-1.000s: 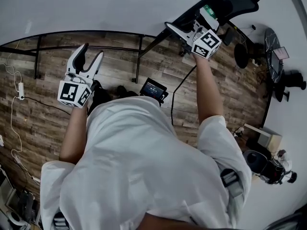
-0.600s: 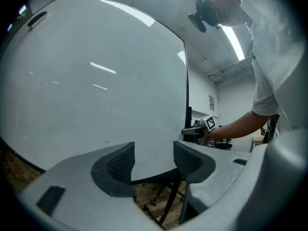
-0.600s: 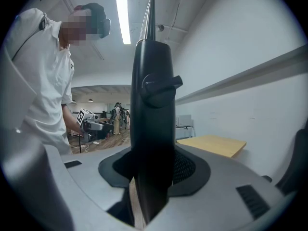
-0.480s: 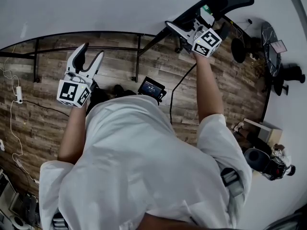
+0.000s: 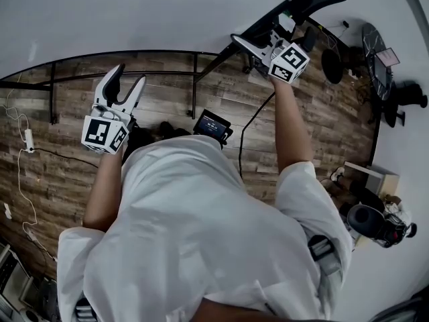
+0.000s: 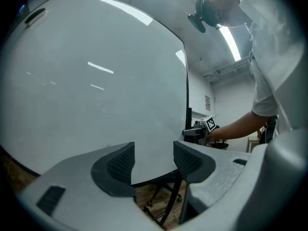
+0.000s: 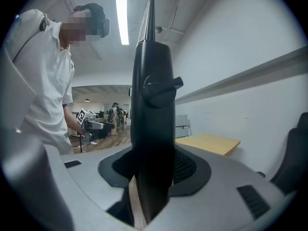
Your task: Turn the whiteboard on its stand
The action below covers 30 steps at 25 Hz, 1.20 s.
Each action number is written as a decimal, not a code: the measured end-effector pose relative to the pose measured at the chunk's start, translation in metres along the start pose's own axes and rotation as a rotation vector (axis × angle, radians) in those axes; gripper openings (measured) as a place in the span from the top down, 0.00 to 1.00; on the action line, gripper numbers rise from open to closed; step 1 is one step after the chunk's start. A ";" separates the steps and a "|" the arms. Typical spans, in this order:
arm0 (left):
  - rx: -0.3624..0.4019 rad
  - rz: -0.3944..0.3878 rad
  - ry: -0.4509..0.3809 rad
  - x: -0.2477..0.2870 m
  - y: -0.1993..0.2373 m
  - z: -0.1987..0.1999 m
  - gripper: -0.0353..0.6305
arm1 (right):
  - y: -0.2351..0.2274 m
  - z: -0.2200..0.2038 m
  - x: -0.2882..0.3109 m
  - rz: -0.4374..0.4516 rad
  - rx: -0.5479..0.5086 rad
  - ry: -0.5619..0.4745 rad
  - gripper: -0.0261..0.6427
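Whiteboard [image 6: 96, 71] swung slightly, right claw [image 5: 245, 43] clamping it.

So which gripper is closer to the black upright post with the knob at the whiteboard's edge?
Right. The right gripper is clamped on the black upright post; the left gripper is open, farther along the large white board, apart from the post.

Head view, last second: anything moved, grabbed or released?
Slight turn only: in the head view the floor drifted down at left, up at right. Nothing grabbed or released. The right gripper stays shut on the side frame of the whiteboard; the left gripper stays open, facing it.
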<state>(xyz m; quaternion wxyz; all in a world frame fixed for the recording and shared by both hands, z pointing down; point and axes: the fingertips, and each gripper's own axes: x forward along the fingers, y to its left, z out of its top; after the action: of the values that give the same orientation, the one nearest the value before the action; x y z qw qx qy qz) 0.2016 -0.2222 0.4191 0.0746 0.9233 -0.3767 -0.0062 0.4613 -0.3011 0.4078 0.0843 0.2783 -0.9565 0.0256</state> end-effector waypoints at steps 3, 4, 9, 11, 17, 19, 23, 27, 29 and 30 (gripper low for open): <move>0.006 -0.004 -0.005 -0.002 -0.006 0.001 0.59 | 0.003 -0.001 -0.007 -0.002 -0.001 0.001 0.70; 0.009 -0.006 -0.006 -0.003 -0.008 0.002 0.59 | 0.004 -0.002 -0.010 -0.004 -0.001 0.002 0.70; 0.011 -0.010 -0.002 0.000 -0.015 0.002 0.59 | 0.004 -0.004 -0.024 -0.013 0.005 0.001 0.70; 0.009 -0.013 -0.002 0.001 -0.018 0.001 0.59 | 0.005 -0.005 -0.031 -0.017 0.006 0.001 0.70; 0.003 -0.029 0.002 0.003 -0.030 -0.005 0.59 | 0.009 -0.011 -0.052 -0.032 0.005 -0.002 0.69; 0.006 -0.042 0.003 0.007 -0.038 -0.005 0.59 | 0.009 -0.012 -0.060 -0.035 0.004 -0.002 0.69; 0.011 -0.064 -0.001 0.013 -0.047 -0.003 0.59 | 0.010 -0.014 -0.071 -0.042 0.003 0.000 0.69; 0.010 -0.092 0.012 0.018 -0.058 -0.005 0.59 | 0.012 -0.017 -0.083 -0.044 0.004 0.008 0.69; 0.015 -0.109 0.023 0.021 -0.063 -0.006 0.59 | 0.012 -0.019 -0.089 -0.044 0.005 0.008 0.69; 0.016 -0.116 0.026 0.023 -0.065 -0.007 0.59 | 0.012 -0.019 -0.091 -0.045 0.005 0.008 0.69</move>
<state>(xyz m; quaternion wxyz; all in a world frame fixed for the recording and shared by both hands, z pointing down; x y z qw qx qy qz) 0.2637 -0.1919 0.4181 0.0716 0.9441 -0.3217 0.0044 0.5335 -0.2413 0.4110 0.0879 0.2997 -0.9496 0.0272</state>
